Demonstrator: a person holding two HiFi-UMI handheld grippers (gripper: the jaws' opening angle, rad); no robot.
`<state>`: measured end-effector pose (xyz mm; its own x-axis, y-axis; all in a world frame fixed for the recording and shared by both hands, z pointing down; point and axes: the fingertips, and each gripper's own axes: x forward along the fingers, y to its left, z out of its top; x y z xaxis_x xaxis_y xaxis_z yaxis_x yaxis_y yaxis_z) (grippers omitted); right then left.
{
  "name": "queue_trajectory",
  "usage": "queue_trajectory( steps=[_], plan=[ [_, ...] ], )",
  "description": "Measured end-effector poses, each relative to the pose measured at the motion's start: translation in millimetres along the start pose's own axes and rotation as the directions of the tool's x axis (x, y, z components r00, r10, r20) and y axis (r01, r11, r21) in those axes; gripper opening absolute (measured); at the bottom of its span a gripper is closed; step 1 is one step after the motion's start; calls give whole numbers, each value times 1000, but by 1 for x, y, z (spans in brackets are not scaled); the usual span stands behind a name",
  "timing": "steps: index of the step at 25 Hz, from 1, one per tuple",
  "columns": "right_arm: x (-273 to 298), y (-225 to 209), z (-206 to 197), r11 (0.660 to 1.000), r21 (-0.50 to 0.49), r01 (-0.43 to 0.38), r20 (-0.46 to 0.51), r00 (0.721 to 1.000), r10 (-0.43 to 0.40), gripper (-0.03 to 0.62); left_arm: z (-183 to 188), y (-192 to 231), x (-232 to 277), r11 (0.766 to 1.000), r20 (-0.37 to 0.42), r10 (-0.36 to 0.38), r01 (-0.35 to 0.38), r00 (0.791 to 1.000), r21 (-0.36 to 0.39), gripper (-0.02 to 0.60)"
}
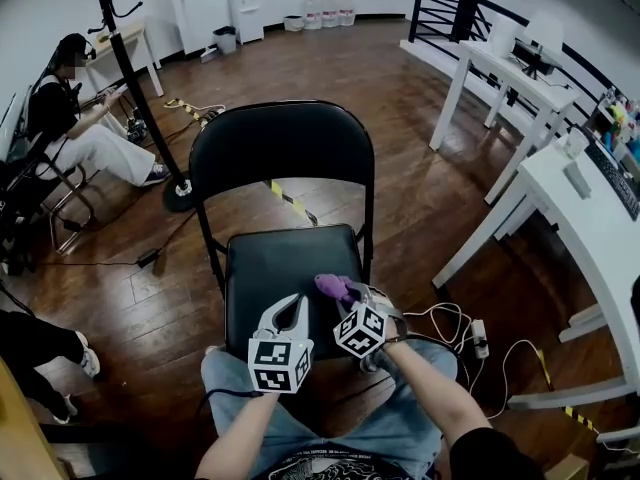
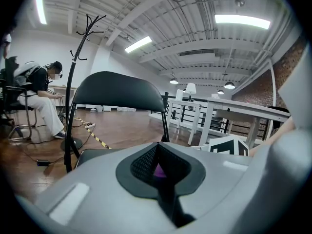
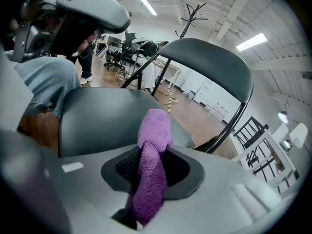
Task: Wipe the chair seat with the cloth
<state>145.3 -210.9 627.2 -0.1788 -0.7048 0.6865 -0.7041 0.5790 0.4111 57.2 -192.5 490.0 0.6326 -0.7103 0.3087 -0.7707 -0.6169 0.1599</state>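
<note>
A black folding chair stands in front of me, its seat (image 1: 280, 263) just beyond my knees and its backrest (image 1: 282, 143) behind it. My right gripper (image 1: 345, 293) is shut on a purple cloth (image 1: 332, 286), held over the seat's near right part. In the right gripper view the cloth (image 3: 153, 130) bulges out from between the jaws of the right gripper (image 3: 151, 150), above the seat (image 3: 97, 111). My left gripper (image 1: 298, 299) sits beside it on the left, over the seat's front, jaws shut with nothing in them. In the left gripper view the left gripper (image 2: 157, 147) points at the backrest (image 2: 117, 89).
A coat stand (image 1: 140, 98) rises behind the chair at the left, with a seated person (image 1: 70, 118) beyond it. White tables (image 1: 590, 218) line the right side. Cables and a power strip (image 1: 478, 336) lie on the wooden floor to the chair's right.
</note>
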Motion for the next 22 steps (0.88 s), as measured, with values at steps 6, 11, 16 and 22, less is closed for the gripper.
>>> queue_trajectory(
  steps=[6,11,16,22],
  plan=[
    [-23,22,-14,999,43,-9,-2,1000,9,89,-5,-9,-9,1000,8,-5,5,1000,0,5],
    [-41,44,-25,998,63,-24,-15,1000,25,87,-8,-18,-12,1000,3,-16,16,1000,-3,5],
    [-48,63,-37,996,81,-37,-31,999,40,88,-11,-21,-14,1000,8,-25,25,1000,-11,5],
    [-51,63,-34,994,108,-25,-19,999,27,89,-11,-21,-19,1000,12,-21,21,1000,-13,5]
  ],
)
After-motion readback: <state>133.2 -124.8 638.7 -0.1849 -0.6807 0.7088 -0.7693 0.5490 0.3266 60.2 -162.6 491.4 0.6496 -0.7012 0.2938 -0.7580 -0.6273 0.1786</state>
